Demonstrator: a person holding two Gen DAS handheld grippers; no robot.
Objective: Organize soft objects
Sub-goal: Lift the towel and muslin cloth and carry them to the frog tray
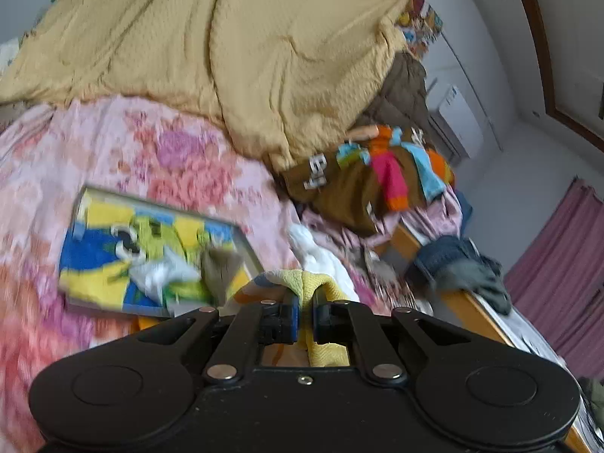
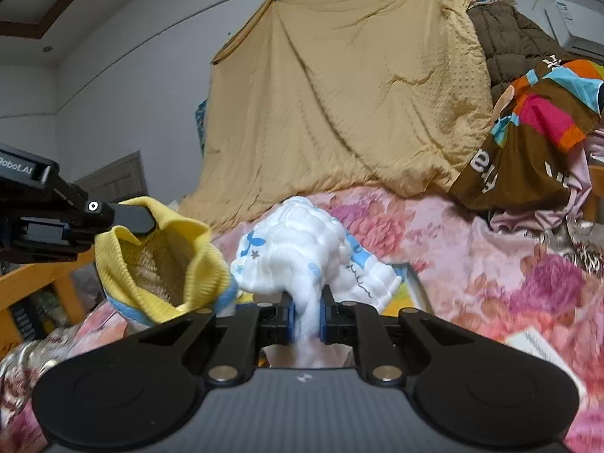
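A: Holding one soft item each, both grippers are over a bed with a pink floral bedspread [image 2: 490, 264]. What does each have?

B: The left gripper [image 1: 305, 315] has its jaws nearly closed, pinching a yellow knitted cloth [image 1: 302, 283] with a blue trim. The right gripper [image 2: 306, 319] is clamped on a white crinkled cloth [image 2: 298, 249] with small blue prints, which bunches up above the jaws.

A: Where do they stand relative to each other?

B: In the right wrist view the yellow cloth hangs open like a pouch just left of the white one; whether they touch is unclear.

A: Is any of the tidying done?

B: Judging by what shows, little. A flat tray with a colourful cartoon picture [image 1: 151, 253] lies on the bedspread with a few small cloths on it. A brown patterned garment [image 2: 536, 132], a mustard blanket [image 2: 339, 94] and denim at the bed frame [image 1: 449, 256] remain heaped. Both held cloths are not yet put anywhere
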